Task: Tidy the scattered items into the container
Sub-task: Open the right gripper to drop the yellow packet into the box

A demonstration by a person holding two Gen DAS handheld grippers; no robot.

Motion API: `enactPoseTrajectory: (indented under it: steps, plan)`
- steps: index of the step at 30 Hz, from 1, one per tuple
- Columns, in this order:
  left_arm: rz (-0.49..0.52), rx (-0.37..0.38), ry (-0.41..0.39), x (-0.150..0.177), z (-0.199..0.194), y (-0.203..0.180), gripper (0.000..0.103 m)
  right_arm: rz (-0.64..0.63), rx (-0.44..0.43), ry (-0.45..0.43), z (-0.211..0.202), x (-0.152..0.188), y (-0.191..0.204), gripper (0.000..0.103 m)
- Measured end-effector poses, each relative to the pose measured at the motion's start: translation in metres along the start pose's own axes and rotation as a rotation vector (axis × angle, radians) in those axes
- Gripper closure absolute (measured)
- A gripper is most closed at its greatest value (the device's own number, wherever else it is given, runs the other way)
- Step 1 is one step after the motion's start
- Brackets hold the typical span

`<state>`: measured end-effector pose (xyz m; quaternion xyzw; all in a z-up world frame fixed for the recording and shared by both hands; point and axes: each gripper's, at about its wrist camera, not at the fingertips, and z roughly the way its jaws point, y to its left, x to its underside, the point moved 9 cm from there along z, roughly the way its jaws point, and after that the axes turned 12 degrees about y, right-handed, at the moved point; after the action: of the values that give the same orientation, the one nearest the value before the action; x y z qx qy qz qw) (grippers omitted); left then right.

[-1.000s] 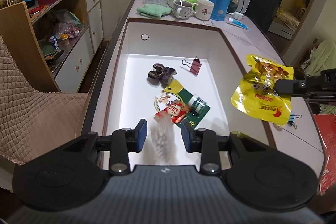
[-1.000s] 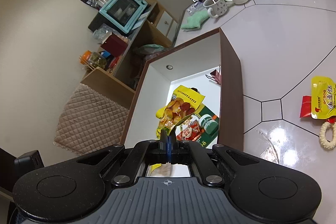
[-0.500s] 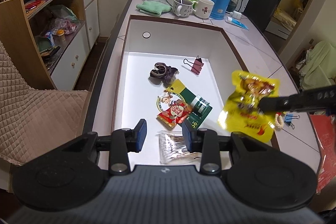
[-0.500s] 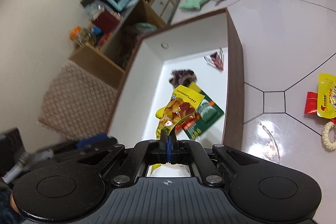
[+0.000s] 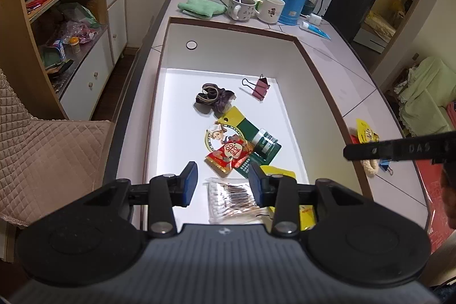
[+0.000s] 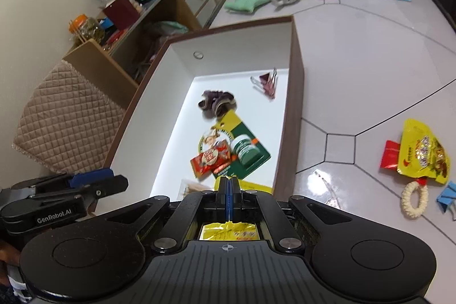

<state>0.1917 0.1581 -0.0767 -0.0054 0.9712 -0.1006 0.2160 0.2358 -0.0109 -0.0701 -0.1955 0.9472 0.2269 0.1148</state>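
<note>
- Moved: yellow snack pouch (image 5: pixel 278 171), a second ago hanging above the container (image 5: pixel 302 47), now lies on its floor, near corner
- Right hand-held gripper (image 6: pixel 227 187): pads pressed together on the pouch's edge
- Left hand-held gripper (image 5: pixel 222 181): jaws opening, nothing between (cotton swab pack (image 5: pixel 232 198) below)
- On counter (image 6: pixel 356 70): second yellow pouch (image 6: pixel 424 153), rope ring (image 6: pixel 414 198)
</note>
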Motion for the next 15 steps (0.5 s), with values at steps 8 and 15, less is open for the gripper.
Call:
enactPoseTrajectory:
  steps: [8, 15]
  plan:
    - [0.005, -0.014, 0.011, 0.005, -0.006, -0.009, 0.054, -0.030, 0.026, 0.023, -0.006, 0.008, 0.002, 0.103]
    - [-0.005, -0.055, 0.026, 0.013, -0.017, -0.017, 0.029, -0.106, 0.047, 0.066, -0.006, 0.024, 0.012, 0.103]
